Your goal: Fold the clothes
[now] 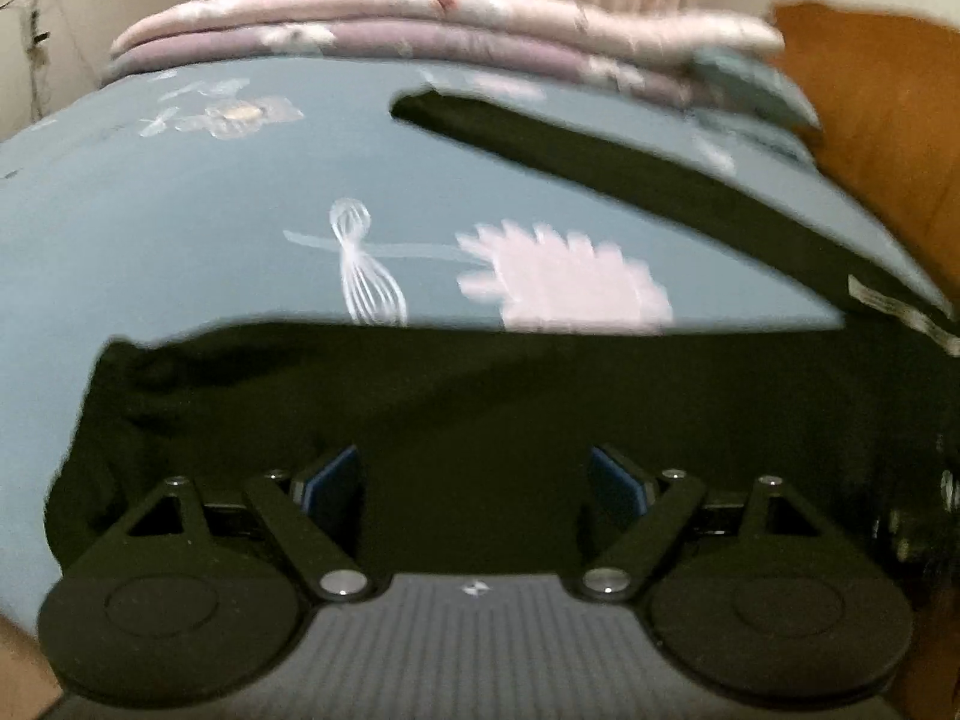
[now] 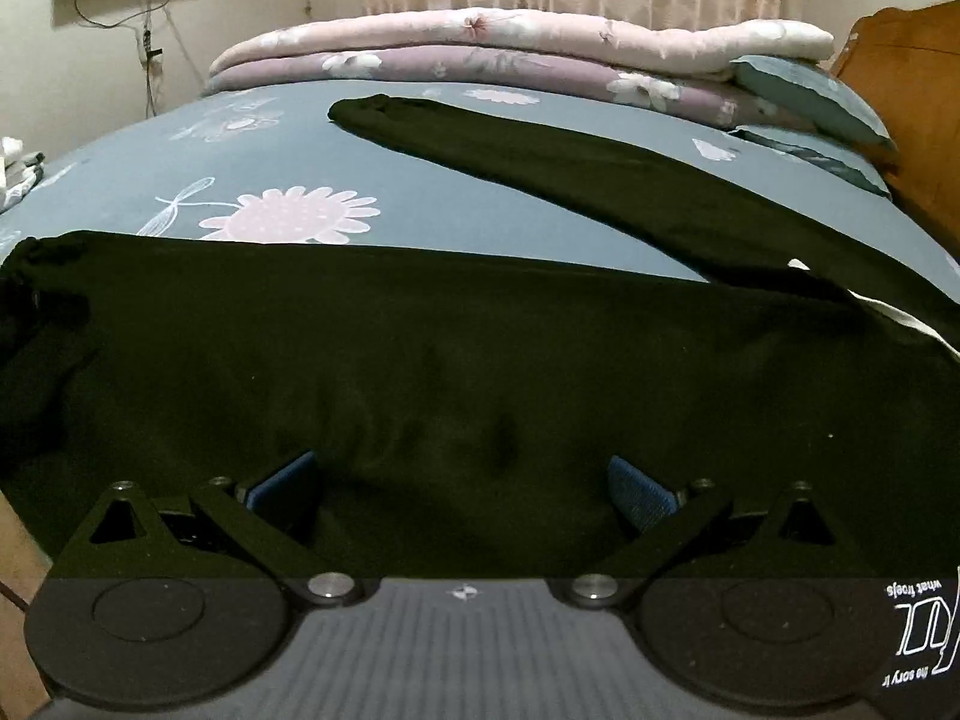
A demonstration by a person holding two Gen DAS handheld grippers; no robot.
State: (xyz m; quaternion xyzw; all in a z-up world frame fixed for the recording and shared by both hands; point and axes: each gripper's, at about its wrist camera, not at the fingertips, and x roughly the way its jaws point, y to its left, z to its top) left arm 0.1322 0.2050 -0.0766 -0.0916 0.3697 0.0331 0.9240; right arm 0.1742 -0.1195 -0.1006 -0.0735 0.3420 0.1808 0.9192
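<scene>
Both hand-held grippers (image 1: 474, 474) (image 2: 462, 480) over black garment (image 2: 480, 360).

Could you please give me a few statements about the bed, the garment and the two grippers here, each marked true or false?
1. A dark garment lies spread on the blue floral sheet. True.
2. The right gripper is clamped on a sleeve. False: its fingers stand apart with nothing pinched.
3. Folded quilts are stacked at the far end of the bed. True.
4. The left gripper is shut. False: it is open above the garment.
5. The far sleeve is already folded onto the body. False: it stretches out across the sheet.
</scene>
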